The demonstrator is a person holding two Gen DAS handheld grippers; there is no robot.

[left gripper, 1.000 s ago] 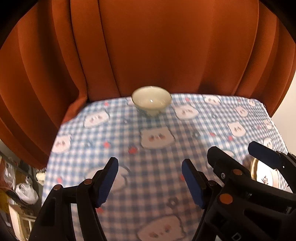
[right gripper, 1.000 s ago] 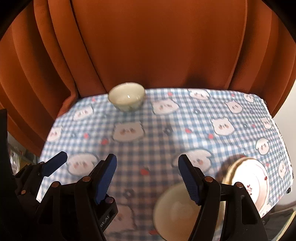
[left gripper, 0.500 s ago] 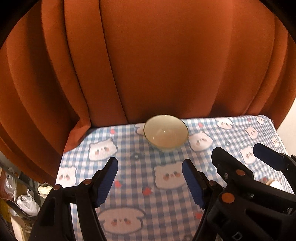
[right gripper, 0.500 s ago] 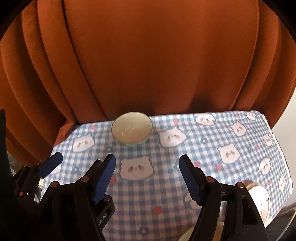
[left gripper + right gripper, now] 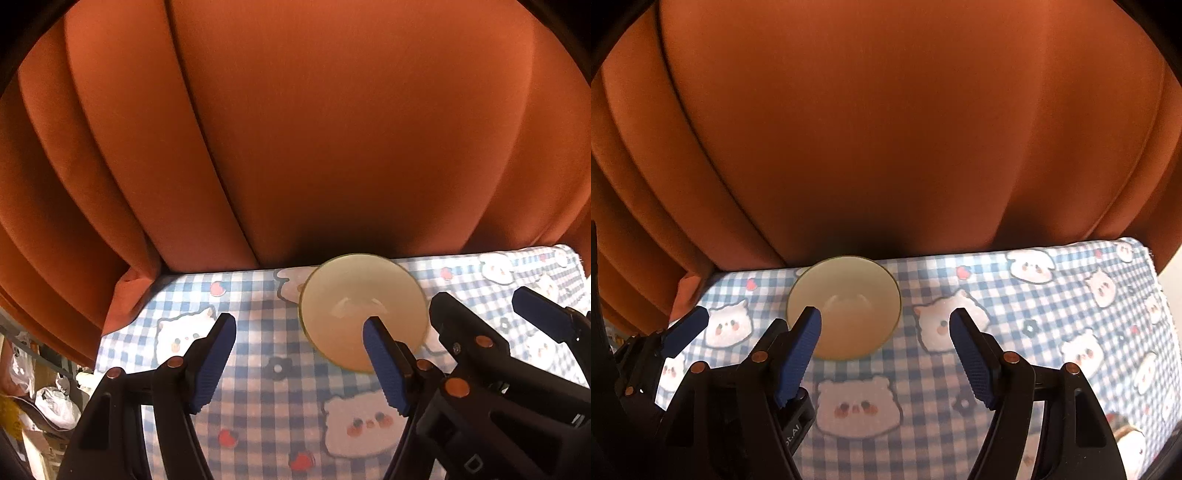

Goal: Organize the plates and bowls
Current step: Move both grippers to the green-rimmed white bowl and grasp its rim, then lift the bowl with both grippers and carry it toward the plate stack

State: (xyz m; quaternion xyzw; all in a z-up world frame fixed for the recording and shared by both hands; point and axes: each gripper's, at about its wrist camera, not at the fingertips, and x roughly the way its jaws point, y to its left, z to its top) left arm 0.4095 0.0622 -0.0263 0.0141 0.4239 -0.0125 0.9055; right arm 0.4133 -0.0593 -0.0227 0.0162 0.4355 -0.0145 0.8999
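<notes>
A small cream bowl [image 5: 354, 295] stands upright at the far edge of the table, just in front of the curtain; it also shows in the right wrist view [image 5: 846, 295]. My left gripper [image 5: 301, 332] is open and empty, its right fingertip overlapping the bowl's near rim in the view. My right gripper [image 5: 886, 328] is open and empty, its left fingertip in front of the bowl's near left rim. The right gripper [image 5: 491, 314] shows at the right of the left wrist view. A plate edge [image 5: 1132, 441] peeks in at the lower right.
A blue-and-white checked tablecloth [image 5: 258, 369] with cartoon bear faces covers the table [image 5: 1052, 314]. An orange curtain [image 5: 314, 129] hangs close behind the far table edge. Clutter and bags [image 5: 51, 402] lie beyond the table's left edge.
Both grippers have moved forward toward the far edge of the table; the bowl is now much closer and larger. The plates and second bowl have dropped out of view. Both grippers stay open.
</notes>
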